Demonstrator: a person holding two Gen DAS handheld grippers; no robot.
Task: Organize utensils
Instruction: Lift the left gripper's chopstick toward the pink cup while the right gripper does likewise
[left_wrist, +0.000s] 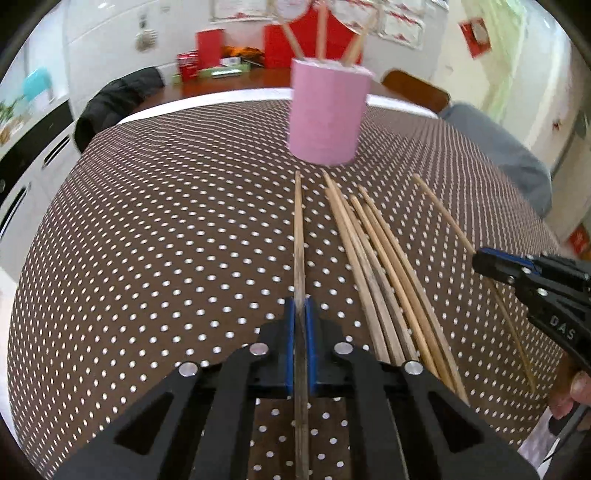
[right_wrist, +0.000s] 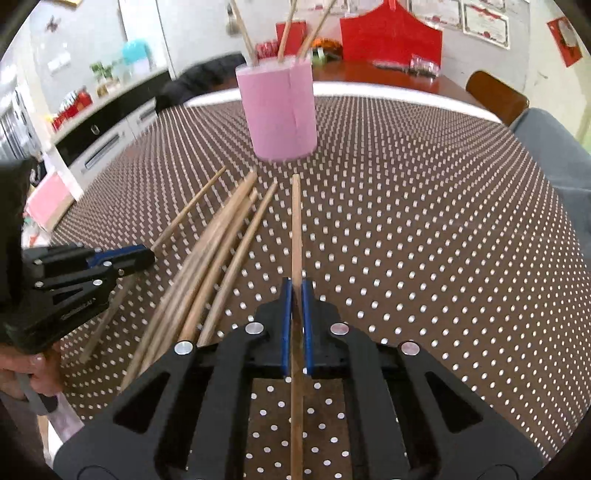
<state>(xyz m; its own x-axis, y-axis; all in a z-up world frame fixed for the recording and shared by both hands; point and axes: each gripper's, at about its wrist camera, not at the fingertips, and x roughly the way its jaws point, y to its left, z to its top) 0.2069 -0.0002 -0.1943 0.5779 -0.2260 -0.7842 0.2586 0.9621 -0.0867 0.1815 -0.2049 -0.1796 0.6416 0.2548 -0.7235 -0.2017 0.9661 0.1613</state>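
Note:
A pink cup (left_wrist: 327, 114) holding several wooden chopsticks stands on the dotted brown tablecloth; it also shows in the right wrist view (right_wrist: 279, 114). My left gripper (left_wrist: 302, 306) is shut on a single chopstick (left_wrist: 298, 229) that points toward the cup. My right gripper (right_wrist: 296, 288) is shut on another chopstick (right_wrist: 296, 221), also pointing at the cup. A bundle of several loose chopsticks (left_wrist: 373, 258) lies between the two grippers; in the right wrist view the bundle (right_wrist: 218, 254) lies to the left. The right gripper (left_wrist: 480, 260) shows at the right edge of the left wrist view, the left gripper (right_wrist: 147, 254) at the left of the right wrist view.
The table (left_wrist: 147, 240) is covered in a brown cloth with white dots. Behind it stands a wooden table with red boxes (left_wrist: 208, 48) and a dark jacket on a chair (left_wrist: 110, 99). A grey cushion (left_wrist: 517, 162) lies at the far right. White cabinets (right_wrist: 103, 147) line the left.

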